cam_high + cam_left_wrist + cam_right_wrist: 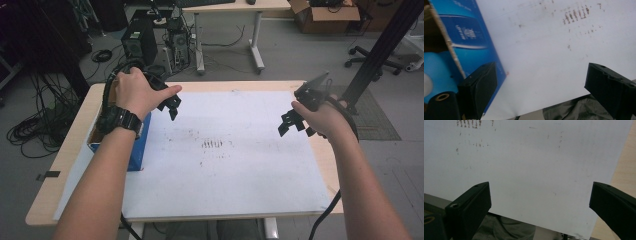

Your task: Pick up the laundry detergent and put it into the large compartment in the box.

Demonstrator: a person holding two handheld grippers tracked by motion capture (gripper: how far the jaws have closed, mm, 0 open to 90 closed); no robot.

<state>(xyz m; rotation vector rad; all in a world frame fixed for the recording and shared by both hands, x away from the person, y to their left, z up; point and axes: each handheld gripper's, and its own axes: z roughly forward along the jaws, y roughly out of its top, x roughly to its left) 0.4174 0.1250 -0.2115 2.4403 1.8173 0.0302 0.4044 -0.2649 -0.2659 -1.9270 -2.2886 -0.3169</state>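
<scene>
A white sheet (235, 165) with brown smudges (212, 144) covers most of the wooden table (47, 192). My left gripper (171, 106) hangs open above the sheet's far left part, beside an open blue cardboard box (137, 150). In the left gripper view the box (471, 37) lies to the left, with its jaws wide apart and nothing between them. My right gripper (291, 123) is open over the sheet's right side; its own view shows the white sheet (529, 165) between spread, empty jaws. Both are held above the surface.
The blue box stands at the table's left edge. Bare wood (624, 172) borders the sheet on the right. Beyond the table are computer towers (140, 42), cables on the floor (30, 132), another desk (230, 7), a cardboard box (325, 17) and a black post (380, 50).
</scene>
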